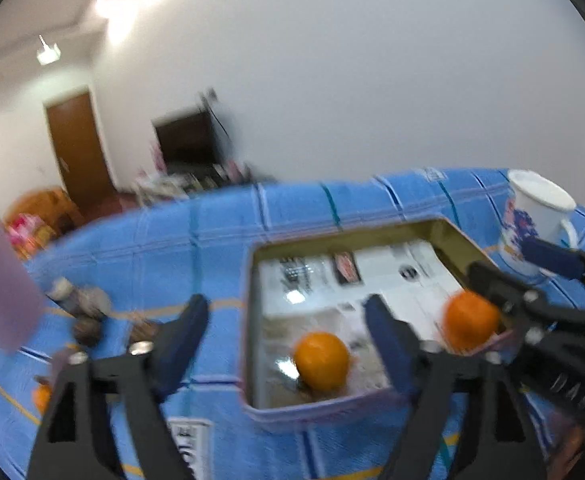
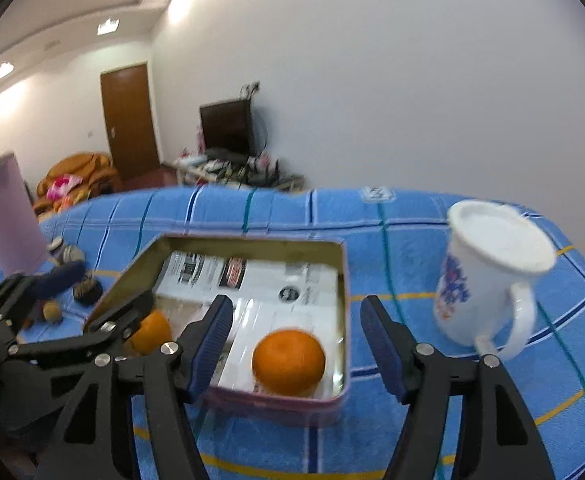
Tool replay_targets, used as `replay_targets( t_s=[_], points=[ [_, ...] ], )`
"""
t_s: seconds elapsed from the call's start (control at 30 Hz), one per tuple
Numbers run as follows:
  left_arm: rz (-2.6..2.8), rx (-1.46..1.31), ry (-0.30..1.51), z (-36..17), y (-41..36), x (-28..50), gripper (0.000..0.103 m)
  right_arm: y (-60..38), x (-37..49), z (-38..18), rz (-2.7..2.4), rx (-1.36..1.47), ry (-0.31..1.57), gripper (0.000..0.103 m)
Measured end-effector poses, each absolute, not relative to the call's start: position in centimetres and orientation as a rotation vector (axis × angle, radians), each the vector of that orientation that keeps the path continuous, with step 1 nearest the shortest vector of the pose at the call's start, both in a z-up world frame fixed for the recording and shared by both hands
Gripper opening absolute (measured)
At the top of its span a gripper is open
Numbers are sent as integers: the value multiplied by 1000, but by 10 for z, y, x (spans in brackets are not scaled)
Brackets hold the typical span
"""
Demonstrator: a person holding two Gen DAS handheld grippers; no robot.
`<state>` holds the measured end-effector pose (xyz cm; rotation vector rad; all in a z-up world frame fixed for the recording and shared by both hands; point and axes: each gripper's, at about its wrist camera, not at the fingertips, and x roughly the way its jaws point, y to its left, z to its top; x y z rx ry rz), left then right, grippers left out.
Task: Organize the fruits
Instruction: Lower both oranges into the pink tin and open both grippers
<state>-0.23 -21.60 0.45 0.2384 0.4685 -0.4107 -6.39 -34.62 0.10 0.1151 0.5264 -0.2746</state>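
Observation:
A shallow metal tin (image 1: 252,320) (image 2: 346,280) lined with newspaper sits on the blue checked cloth. Two oranges lie in it: one (image 1: 321,361) (image 2: 151,332) at the near left, one (image 1: 470,320) (image 2: 288,362) at the near right. My left gripper (image 1: 288,336) is open and empty, over the tin's left edge. My right gripper (image 2: 296,340) is open and empty, its fingers on either side of the right orange without touching it. Each gripper shows in the other's view, the right one (image 1: 504,280) and the left one (image 2: 104,292). Another small orange fruit (image 1: 42,398) lies on the cloth at far left.
A white mug (image 1: 532,224) (image 2: 488,276) with a blue pattern stands right of the tin. A pink box (image 1: 0,268) (image 2: 8,216) stands at left, with a small bottle (image 1: 68,296) and dark round items (image 1: 88,330) (image 2: 88,290) near it. A room with a door and a TV lies behind.

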Motion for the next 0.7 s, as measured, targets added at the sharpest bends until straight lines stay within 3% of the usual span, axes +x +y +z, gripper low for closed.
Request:
replay_targets(
  t_s=[0.07, 0.13, 0.7],
  points=[
    [-372, 228, 414, 9, -210, -7, 103, -351, -70, 4, -290, 142, 486, 72],
    [-375, 199, 416, 10, -204, -5, 103, -355, -73, 5, -306, 166, 464, 77],
    [-331, 189, 430, 8, -186, -2, 103, -356, -95, 12, -417, 195, 344, 77]
  ],
)
